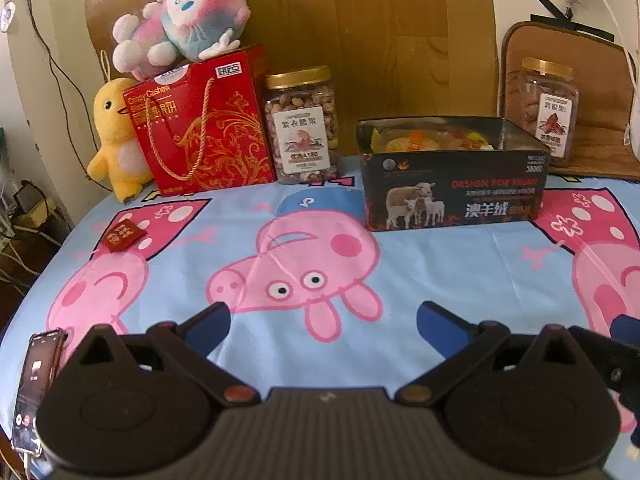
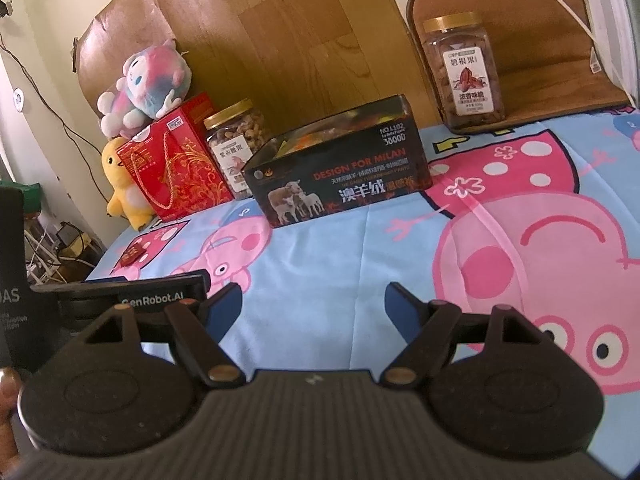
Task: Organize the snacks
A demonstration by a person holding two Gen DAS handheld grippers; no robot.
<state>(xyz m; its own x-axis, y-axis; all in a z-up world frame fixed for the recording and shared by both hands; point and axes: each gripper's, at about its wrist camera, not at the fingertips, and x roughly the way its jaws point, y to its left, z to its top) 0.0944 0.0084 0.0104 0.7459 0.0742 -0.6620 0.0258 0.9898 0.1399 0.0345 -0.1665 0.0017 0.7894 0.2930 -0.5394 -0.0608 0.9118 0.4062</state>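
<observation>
- Left gripper (image 1: 324, 322) spread wide, nothing between the blue pads, hovering over bare cartoon tablecloth (image 1: 460, 272); right gripper (image 2: 314, 306) likewise spread and empty
- Only loose snack in view: small red packet (image 1: 125, 235) at 10 o'clock from the left jaws, well apart, lying flat on the cloth; flat and thin, so likely to slide or drag the cloth into the pinch if approached too steeply
- Black open box (image 1: 452, 188) at 1 o'clock, already holding snacks; light-looking card, so a hard drop or a nudge on its near wall could shove it back
- Nut jar (image 1: 303, 124) touching the red gift box (image 1: 200, 128) at 11 o'clock; a wide reach past the packet could knock them or the plush toy (image 1: 180, 20) on top
- Second jar (image 2: 466, 70) at 1 o'clock of the right jaws, well apart
- Phone (image 1: 38, 384) at 8 o'clock near the table edge: could be swept off by a left swing
</observation>
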